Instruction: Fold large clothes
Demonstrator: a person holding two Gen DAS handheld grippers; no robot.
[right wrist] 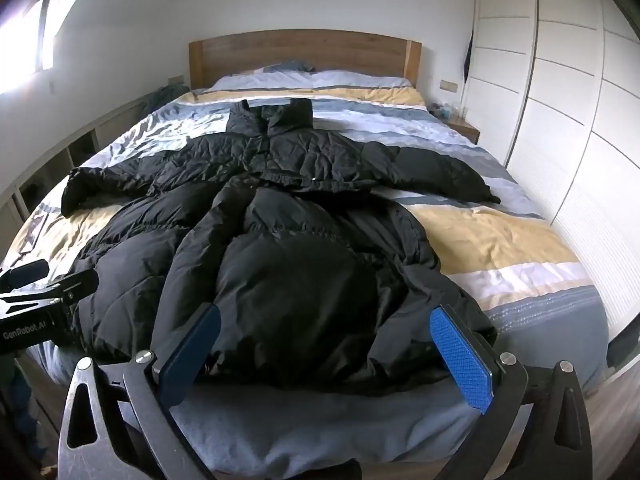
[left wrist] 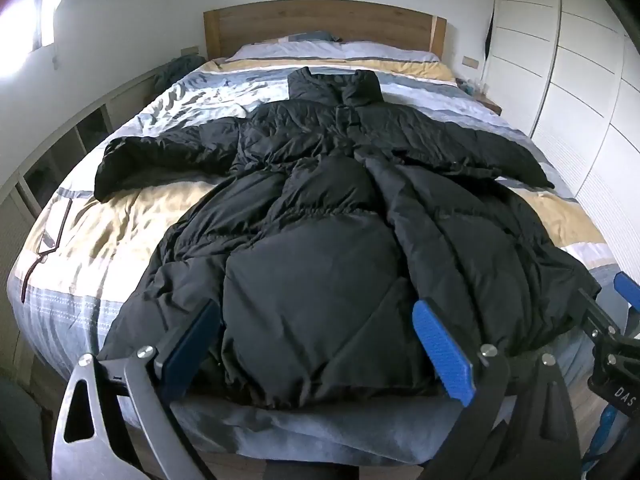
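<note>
A long black puffer coat lies spread on the bed, collar toward the headboard, both sleeves stretched out sideways, hem at the foot of the bed. It also shows in the right wrist view. My left gripper is open, its blue fingers wide apart just above the coat's hem, holding nothing. My right gripper is open too, over the hem's right part, empty. The right gripper's body shows at the right edge of the left wrist view; the left one shows at the left edge of the right wrist view.
The bed has a striped blue, white and yellow duvet and a wooden headboard. White wardrobe doors line the right side, a small nightstand stands by them. Low shelves run along the left wall under a window.
</note>
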